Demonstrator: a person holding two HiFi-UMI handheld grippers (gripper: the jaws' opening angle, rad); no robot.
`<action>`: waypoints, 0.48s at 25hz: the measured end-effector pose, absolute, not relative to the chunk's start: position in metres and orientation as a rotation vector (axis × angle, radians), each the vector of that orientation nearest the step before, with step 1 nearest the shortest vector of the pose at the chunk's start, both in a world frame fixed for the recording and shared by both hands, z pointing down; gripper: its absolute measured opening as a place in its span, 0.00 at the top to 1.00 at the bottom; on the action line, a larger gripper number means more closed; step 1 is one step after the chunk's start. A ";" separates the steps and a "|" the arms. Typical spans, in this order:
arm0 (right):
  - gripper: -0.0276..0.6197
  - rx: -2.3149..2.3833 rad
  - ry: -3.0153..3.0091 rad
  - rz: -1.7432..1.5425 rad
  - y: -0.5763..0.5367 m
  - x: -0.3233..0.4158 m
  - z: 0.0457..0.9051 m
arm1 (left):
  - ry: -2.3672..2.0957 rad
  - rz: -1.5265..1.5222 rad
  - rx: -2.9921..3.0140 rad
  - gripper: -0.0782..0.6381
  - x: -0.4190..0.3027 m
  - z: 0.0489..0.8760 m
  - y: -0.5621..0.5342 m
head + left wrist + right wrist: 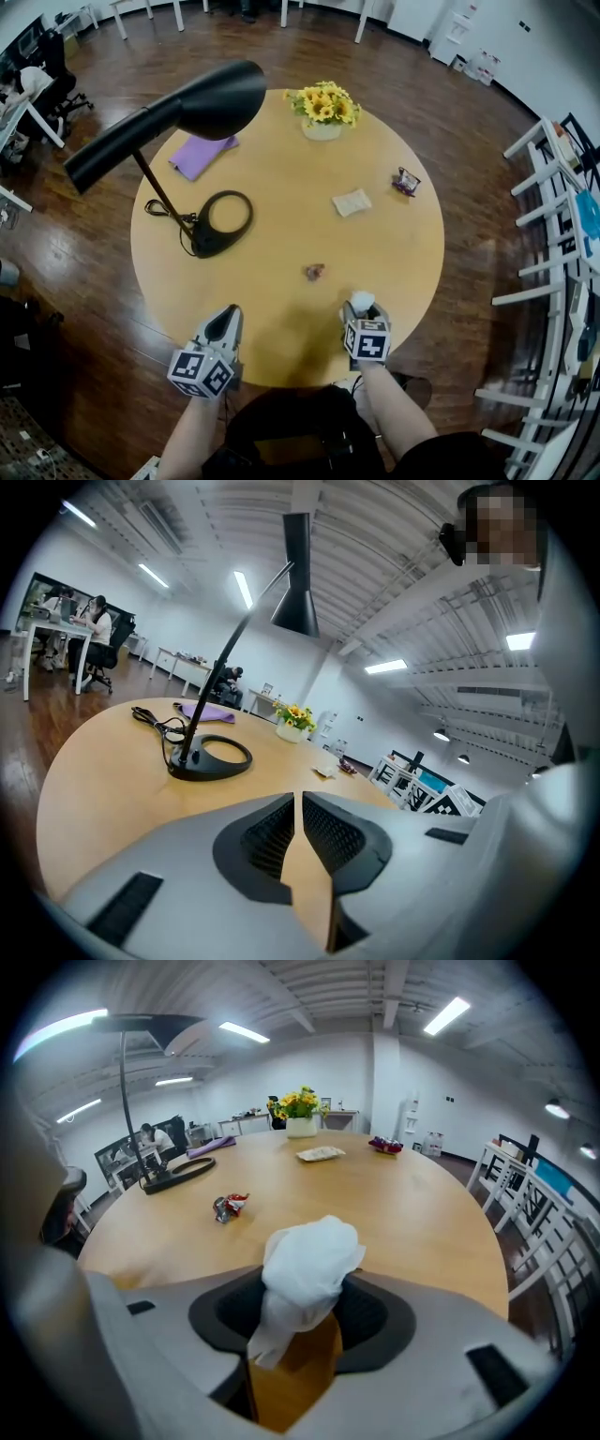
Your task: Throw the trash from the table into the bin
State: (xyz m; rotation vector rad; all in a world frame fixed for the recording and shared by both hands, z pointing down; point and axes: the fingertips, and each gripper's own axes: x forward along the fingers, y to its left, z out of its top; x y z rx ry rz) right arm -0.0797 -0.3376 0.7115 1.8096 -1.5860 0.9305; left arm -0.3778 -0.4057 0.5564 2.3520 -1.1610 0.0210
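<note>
1. Now, at the left, our left gripper [298, 803] hangs over the round wooden table [281, 216], jaws nearly together and empty.
2. Mid-table lies a crumpled red-and-silver wrapper [315, 272], untouched.
3. To the right, our right gripper [361, 314] clamps a crumpled white tissue [309, 1255] at the table's near edge; we judge this the pick-up step.
4. Next we must lift it and find the bin, which no view shows.

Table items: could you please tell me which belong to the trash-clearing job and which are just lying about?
Trash: white tissue, crumpled red wrapper, flat pale packet, dark wrapper.
Lying about: desk lamp, flower pot, purple cloth.
</note>
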 end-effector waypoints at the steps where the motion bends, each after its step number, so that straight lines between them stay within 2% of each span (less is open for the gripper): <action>1: 0.63 1.818 -1.596 0.922 -0.338 -0.079 0.709 | -1.155 0.017 2.357 0.85 -0.376 0.556 -0.405; 7: 0.64 1.907 -1.729 0.838 -0.341 -0.074 0.673 | -1.129 0.026 2.413 0.85 -0.355 0.542 -0.402; 12: 0.64 1.961 -1.949 0.759 -0.336 -0.057 0.627 | -1.072 0.007 2.498 0.85 -0.307 0.517 -0.390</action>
